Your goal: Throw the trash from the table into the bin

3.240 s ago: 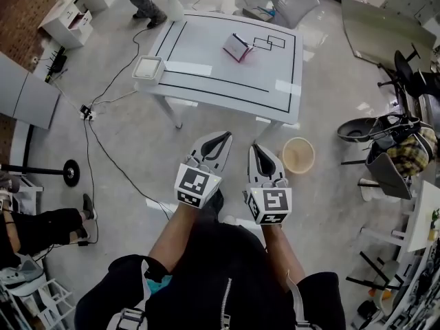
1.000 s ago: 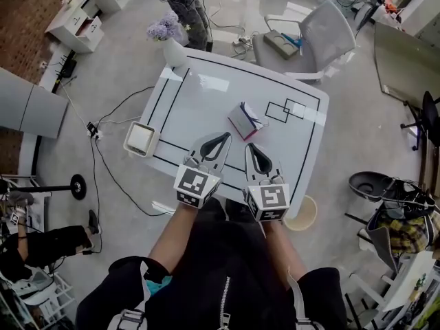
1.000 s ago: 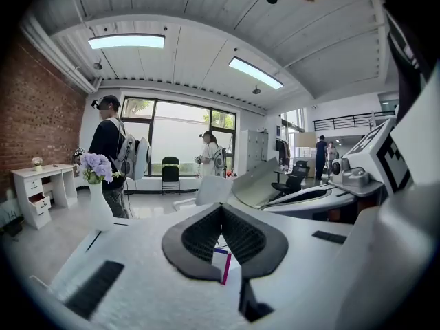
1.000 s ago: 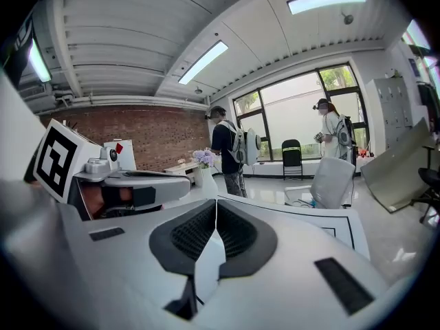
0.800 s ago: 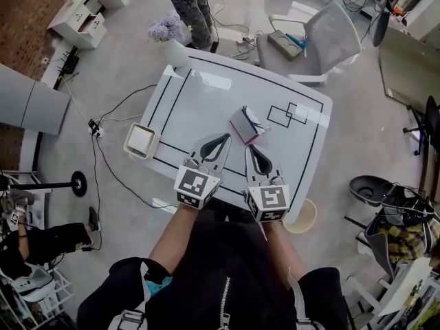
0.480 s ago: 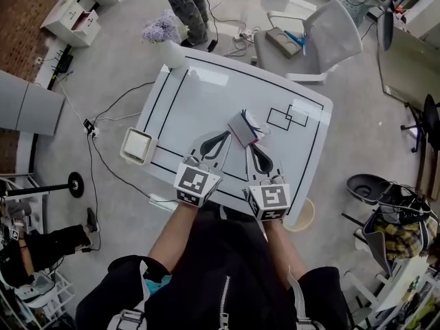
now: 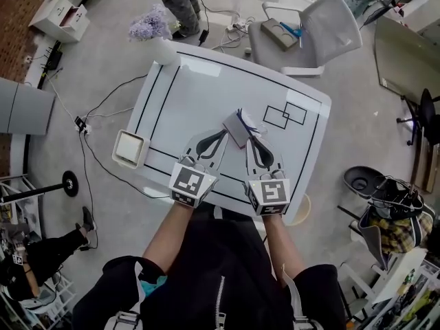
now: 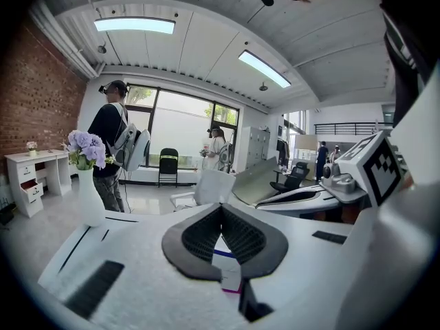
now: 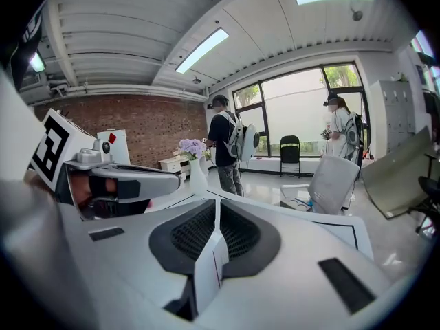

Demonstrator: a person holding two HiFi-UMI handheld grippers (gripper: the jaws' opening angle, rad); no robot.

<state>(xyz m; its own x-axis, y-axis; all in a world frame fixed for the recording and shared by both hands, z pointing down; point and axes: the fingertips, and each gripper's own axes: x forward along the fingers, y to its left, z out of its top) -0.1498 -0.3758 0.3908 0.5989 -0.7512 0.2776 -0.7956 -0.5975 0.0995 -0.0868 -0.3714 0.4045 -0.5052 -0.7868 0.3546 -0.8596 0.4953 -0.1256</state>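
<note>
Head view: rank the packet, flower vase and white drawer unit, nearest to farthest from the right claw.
1. Packet, just ahead of the right claw.
2. Flower vase, far left corner of the table.
3. White drawer unit, floor, upper left.

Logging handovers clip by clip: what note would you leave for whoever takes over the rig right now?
Left gripper: jaws shut, empty.
Right gripper: jaws shut, empty.
Small white carton with pink and purple edges: on the white table, just ahead of both grippers' tips.
Round beige bin: on the floor by the table's near right corner, partly hidden by it.
Done: nothing binned.
Left: open jaws, grasp the carton, drop it in the bin.
</note>
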